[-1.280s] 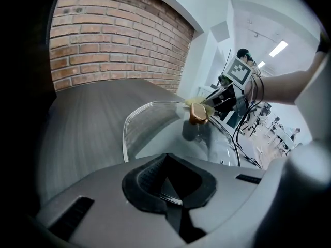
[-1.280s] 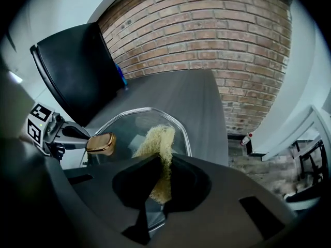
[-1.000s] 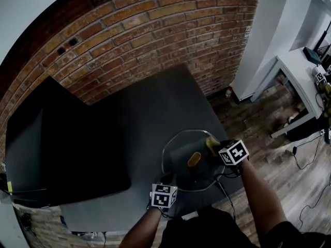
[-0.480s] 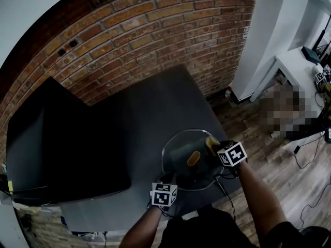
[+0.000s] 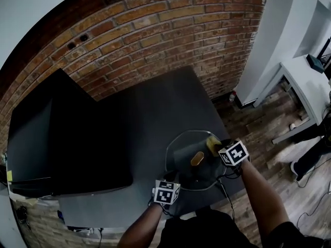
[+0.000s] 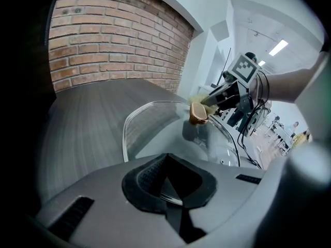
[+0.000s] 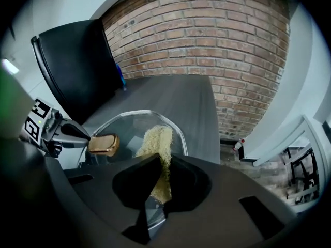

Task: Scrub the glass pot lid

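We see glass pot lid (image 5: 181, 154): clear, smooth, shiny, thin bright rim.
Knob (image 5: 197, 159) in its middle: gold colour, glossy, looks like metal.
Scrub pad (image 7: 155, 143) at lid's 1 o'clock: pale yellow, rough, stringy.
Table (image 5: 155, 118): dark grey, matt, fine straight lines like wood grain.
Wall (image 5: 155, 30) at 12 o'clock: red brick, rough, dull.
Floor (image 5: 258, 136) at 3 o'clock: brown wood planks.
We see left gripper (image 6: 168, 190) and right gripper (image 7: 155, 187): grey shells, matt, look like plastic; black jaw pads with tiny bumps.

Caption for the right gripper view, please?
Right gripper holds a yellow scrubber on the glass lid; left gripper clamps it.
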Demonstrator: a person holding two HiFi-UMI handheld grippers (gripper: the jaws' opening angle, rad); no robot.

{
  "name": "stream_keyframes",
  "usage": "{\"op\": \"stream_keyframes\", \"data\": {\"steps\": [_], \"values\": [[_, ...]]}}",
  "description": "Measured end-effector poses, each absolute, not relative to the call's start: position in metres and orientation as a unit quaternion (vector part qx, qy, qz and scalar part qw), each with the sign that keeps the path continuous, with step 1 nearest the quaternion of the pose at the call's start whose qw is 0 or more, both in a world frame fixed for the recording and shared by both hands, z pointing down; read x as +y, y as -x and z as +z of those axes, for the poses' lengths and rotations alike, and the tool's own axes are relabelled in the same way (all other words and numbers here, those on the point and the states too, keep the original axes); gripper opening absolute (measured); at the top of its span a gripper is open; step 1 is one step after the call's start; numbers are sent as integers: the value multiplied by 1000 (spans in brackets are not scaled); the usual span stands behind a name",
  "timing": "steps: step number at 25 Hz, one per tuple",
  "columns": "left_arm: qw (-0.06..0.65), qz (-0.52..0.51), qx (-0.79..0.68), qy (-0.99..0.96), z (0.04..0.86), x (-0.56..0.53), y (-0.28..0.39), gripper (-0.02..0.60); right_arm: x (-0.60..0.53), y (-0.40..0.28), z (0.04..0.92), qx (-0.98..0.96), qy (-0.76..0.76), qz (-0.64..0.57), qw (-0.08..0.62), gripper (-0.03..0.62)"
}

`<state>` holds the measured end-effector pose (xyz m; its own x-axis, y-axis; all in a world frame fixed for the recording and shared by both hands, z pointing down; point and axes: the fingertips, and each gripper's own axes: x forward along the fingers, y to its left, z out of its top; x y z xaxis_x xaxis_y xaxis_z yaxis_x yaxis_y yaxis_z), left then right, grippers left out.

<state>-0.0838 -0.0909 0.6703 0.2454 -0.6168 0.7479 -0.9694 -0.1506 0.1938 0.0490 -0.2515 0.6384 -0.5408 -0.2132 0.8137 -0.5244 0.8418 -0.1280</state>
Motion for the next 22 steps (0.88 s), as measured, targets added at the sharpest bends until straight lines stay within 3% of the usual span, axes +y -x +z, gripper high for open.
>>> {"op": "stream_keyframes", "data": {"steps": [5,12,22], "values": [[335,273,-545,-718,669,-91,81,34,-248,11,591,-907,-133,90,390,48],[341,260,-551,-716,669,-94,79,34,-179,110,590,-898,90,-43,428,48],[344,255,-554,-714,668,-95,81,34,-101,139,646,-820,265,-140,487,48]]}}
